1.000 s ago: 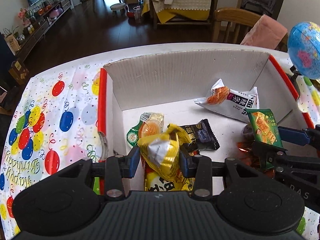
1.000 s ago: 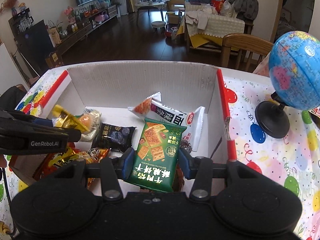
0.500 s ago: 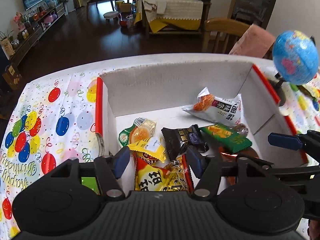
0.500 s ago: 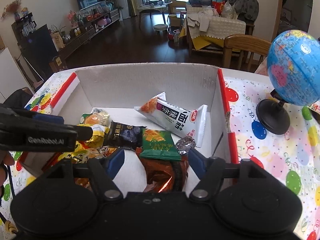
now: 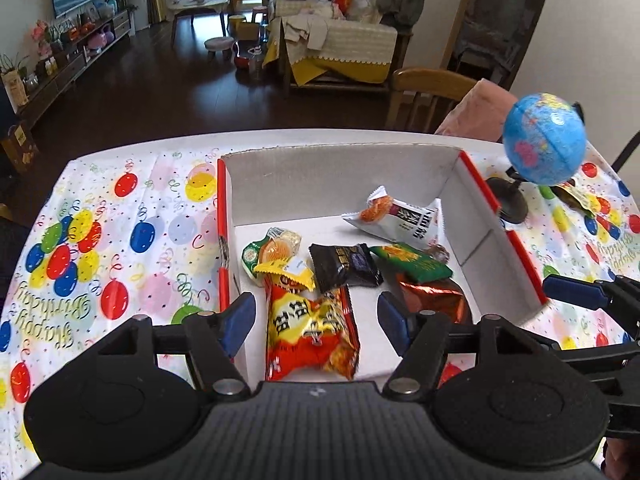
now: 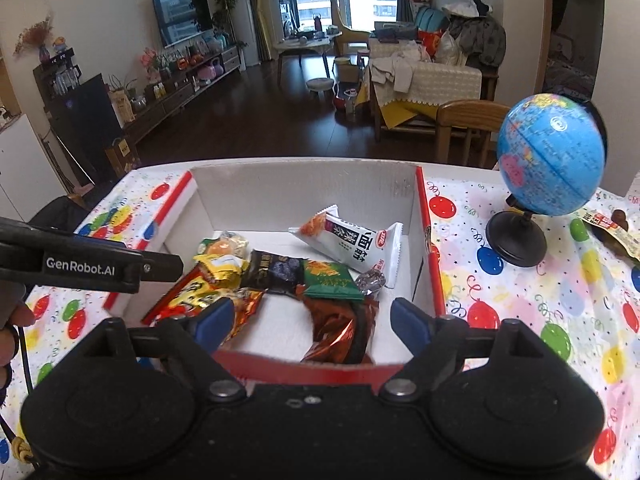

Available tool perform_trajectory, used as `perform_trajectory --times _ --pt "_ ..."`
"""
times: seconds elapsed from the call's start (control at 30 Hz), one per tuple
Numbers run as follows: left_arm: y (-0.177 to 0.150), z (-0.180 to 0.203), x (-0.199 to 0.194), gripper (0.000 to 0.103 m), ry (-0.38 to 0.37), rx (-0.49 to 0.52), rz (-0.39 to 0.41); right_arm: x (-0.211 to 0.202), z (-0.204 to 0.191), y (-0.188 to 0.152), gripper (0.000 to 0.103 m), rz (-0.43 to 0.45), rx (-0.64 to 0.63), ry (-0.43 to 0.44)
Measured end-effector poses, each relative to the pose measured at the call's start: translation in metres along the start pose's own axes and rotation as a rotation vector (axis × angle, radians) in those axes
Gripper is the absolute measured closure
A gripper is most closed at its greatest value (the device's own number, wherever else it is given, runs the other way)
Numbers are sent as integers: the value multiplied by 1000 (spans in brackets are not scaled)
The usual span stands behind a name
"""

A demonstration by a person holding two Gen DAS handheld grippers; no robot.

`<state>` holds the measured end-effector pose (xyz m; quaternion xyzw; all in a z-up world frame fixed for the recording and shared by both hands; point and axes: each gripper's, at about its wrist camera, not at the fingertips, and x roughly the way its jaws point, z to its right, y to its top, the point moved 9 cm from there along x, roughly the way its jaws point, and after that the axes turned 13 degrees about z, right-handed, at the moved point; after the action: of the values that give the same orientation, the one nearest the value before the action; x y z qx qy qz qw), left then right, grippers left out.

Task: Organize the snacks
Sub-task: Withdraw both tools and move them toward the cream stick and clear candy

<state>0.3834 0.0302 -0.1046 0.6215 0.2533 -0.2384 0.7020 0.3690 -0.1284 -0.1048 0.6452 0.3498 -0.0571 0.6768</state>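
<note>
Copper foil packet [image 6: 340, 326] lies partly hidden under green packet [image 6: 330, 280].

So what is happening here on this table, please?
A person is sorting snacks into a white cardboard box on a balloon tablecloth, with a gripper in each hand. The left gripper and right gripper are both opening, with nothing clamped, above the box. Several packets lie inside, among them a red and yellow packet and a green packet. A globe stands beside the box.
</note>
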Motion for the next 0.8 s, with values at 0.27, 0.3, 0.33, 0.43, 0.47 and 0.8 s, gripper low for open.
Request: perform_trajectory --times 0.27,0.3,0.33,0.43,0.47,0.8 --pt "-16 -3 -47 32 -10 -1 26 -40 -21 -5 15 40 -2 0" --pt "-18 -4 -52 32 -10 0 29 -46 -23 -6 14 46 0 0" --pt "-21 -6 -58 32 -12 0 31 -51 -26 -8 13 52 0 -1" --pt "-29 -9 -73 31 -19 -7 31 -65 -34 -12 13 60 -1 4" --pt "-31 -10 -77 29 -22 -9 34 -69 -37 -13 13 64 0 4" --pt "-61 -11 -119 18 -52 -1 64 -110 -54 -37 10 98 33 -19"
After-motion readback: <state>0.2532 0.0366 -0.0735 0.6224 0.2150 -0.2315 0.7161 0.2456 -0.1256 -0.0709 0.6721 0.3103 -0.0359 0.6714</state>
